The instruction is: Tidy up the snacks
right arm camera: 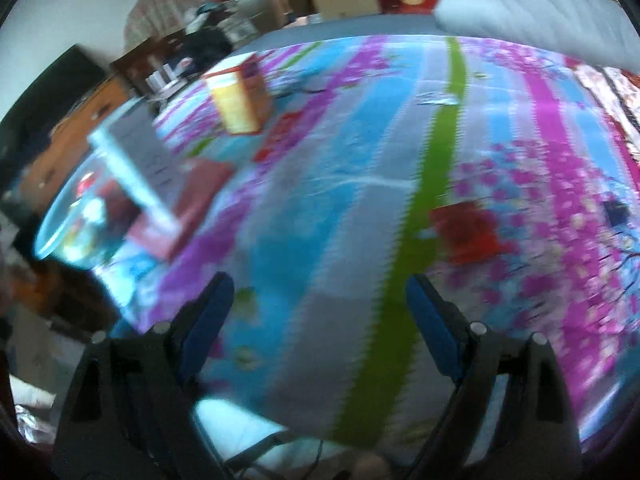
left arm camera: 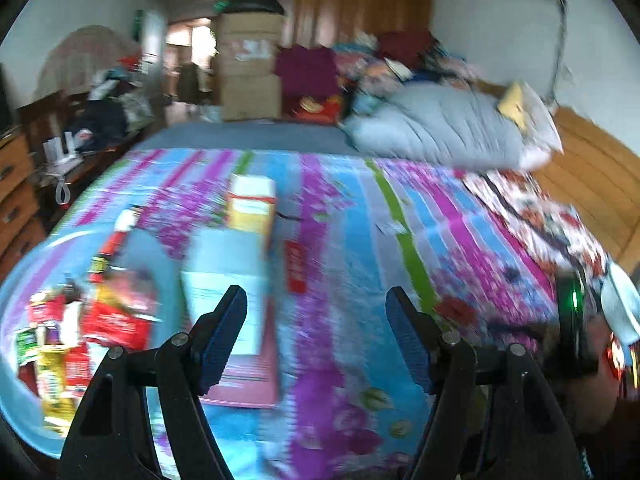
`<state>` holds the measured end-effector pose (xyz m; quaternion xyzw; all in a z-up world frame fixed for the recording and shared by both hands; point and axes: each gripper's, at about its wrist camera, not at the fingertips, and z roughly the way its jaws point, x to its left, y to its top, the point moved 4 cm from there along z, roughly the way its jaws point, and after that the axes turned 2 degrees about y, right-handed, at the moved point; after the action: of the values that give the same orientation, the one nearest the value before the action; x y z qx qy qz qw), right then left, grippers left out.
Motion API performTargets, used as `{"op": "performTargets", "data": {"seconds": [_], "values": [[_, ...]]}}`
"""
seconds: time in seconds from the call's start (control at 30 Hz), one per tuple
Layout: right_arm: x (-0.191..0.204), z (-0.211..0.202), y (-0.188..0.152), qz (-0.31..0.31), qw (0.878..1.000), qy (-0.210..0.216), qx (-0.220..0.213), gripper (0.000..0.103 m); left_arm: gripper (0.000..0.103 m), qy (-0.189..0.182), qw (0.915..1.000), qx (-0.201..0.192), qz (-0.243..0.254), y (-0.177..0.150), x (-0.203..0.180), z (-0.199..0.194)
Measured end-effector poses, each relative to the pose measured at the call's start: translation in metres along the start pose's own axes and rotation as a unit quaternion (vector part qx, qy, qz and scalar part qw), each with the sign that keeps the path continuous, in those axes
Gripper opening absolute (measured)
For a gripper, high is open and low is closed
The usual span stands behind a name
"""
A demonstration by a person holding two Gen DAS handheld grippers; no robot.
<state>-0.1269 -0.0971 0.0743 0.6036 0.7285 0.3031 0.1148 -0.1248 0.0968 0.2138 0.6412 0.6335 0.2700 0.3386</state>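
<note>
Blue basin (left arm camera: 24, 280), two upright boxes (left arm camera: 252, 208)

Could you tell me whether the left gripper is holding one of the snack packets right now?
No, the left gripper is open with nothing between its fingers, and the snack packets lie in the clear tub beside it.

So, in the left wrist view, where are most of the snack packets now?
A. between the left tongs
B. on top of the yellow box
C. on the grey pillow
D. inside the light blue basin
D: the red, yellow and green snack packets are piled inside the light blue basin, at the left of the open left tongs.
</note>
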Motion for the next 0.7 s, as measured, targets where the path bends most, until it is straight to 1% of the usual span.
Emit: {"op": "performTargets", "data": {"seconds": [0.1,0.13,0.2,0.3,0.37,0.4,0.43,0.5,0.53,0.57,0.63,0.7], "values": [[-0.042,0.003,0.02,0.017,1.0,-0.02,-0.009,0.089,0.073,-0.019,0.9991,0.033,0.017,-0.009,-0.025,0.028],[-0.05,0.007,0.026,0.012,1.0,-0.021,-0.008,0.089,0.073,-0.023,0.9986,0.042,0.02,-0.014,-0.03,0.036],[-0.06,0.027,0.051,-0.042,0.999,-0.035,0.003,0.089,0.073,-0.035,0.9967,0.067,0.028,-0.022,-0.04,0.056],[-0.076,0.066,0.092,-0.134,0.989,-0.052,0.044,0.087,0.073,-0.054,0.9945,0.085,0.03,-0.035,-0.051,0.077],[-0.085,0.093,0.122,-0.203,0.974,-0.063,0.071,0.085,0.073,-0.064,0.9936,0.088,0.029,-0.042,-0.055,0.087],[-0.089,0.104,0.134,-0.231,0.967,-0.068,0.085,0.082,0.073,-0.071,0.993,0.091,0.027,-0.045,-0.057,0.093],[-0.094,0.121,0.152,-0.262,0.957,-0.072,0.102,0.081,0.073,-0.076,0.9925,0.093,0.024,-0.046,-0.056,0.098],[-0.102,0.142,0.17,-0.307,0.941,-0.079,0.118,0.081,0.073,-0.085,0.9915,0.097,0.02,-0.049,-0.058,0.11],[-0.106,0.157,0.178,-0.334,0.93,-0.083,0.132,0.081,0.073,-0.091,0.9907,0.099,0.021,-0.05,-0.059,0.117],[-0.111,0.173,0.183,-0.35,0.921,-0.083,0.151,0.081,0.073,-0.097,0.9901,0.099,0.025,-0.052,-0.061,0.123],[-0.12,0.2,0.194,-0.361,0.912,-0.074,0.179,0.079,0.073,-0.108,0.9885,0.101,0.033,-0.054,-0.064,0.132],[-0.128,0.218,0.208,-0.36,0.912,-0.065,0.186,0.079,0.073,-0.122,0.9861,0.108,0.033,-0.058,-0.068,0.143]]}}
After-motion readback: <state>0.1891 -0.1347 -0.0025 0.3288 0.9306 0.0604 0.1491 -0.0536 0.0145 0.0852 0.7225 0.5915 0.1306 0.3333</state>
